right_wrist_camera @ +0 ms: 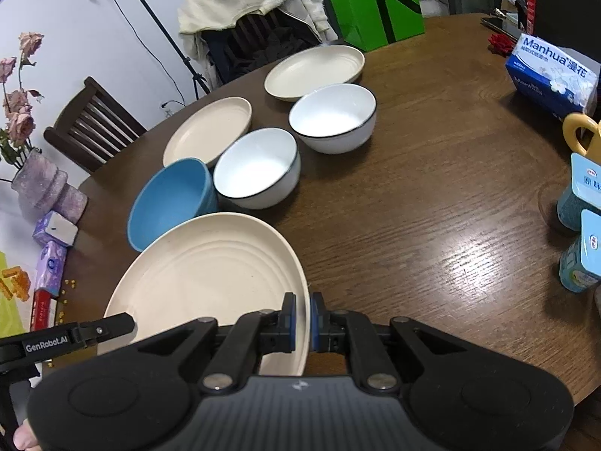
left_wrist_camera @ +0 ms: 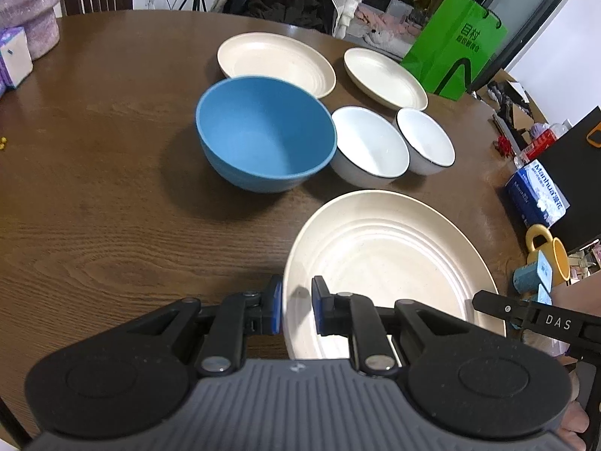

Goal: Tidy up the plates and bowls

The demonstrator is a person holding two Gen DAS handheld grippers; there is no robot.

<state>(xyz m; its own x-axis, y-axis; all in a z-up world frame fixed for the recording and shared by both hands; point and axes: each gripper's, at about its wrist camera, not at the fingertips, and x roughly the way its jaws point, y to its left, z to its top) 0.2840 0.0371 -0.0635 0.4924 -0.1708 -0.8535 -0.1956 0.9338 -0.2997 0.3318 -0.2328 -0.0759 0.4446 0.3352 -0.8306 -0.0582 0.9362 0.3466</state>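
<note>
A large cream plate (left_wrist_camera: 387, 263) (right_wrist_camera: 210, 274) is held near me, low over the brown table (left_wrist_camera: 112, 188). My left gripper (left_wrist_camera: 296, 310) is shut on its left rim. My right gripper (right_wrist_camera: 302, 317) is shut on the opposite rim. Beyond the plate stand a blue bowl (left_wrist_camera: 263, 135) (right_wrist_camera: 169, 203) and two white bowls with dark rims (left_wrist_camera: 370, 146) (left_wrist_camera: 426, 139), the three side by side. Two smaller cream plates (left_wrist_camera: 274, 62) (left_wrist_camera: 385, 77) lie behind the bowls.
A blue tissue box (right_wrist_camera: 552, 71), a yellow mug (left_wrist_camera: 544, 244) and teal cartons (right_wrist_camera: 582, 195) crowd the table's right edge. A green bag (left_wrist_camera: 454, 41) stands at the back. A lilac vase (right_wrist_camera: 41, 188) and small packs (right_wrist_camera: 56, 227) sit at the left.
</note>
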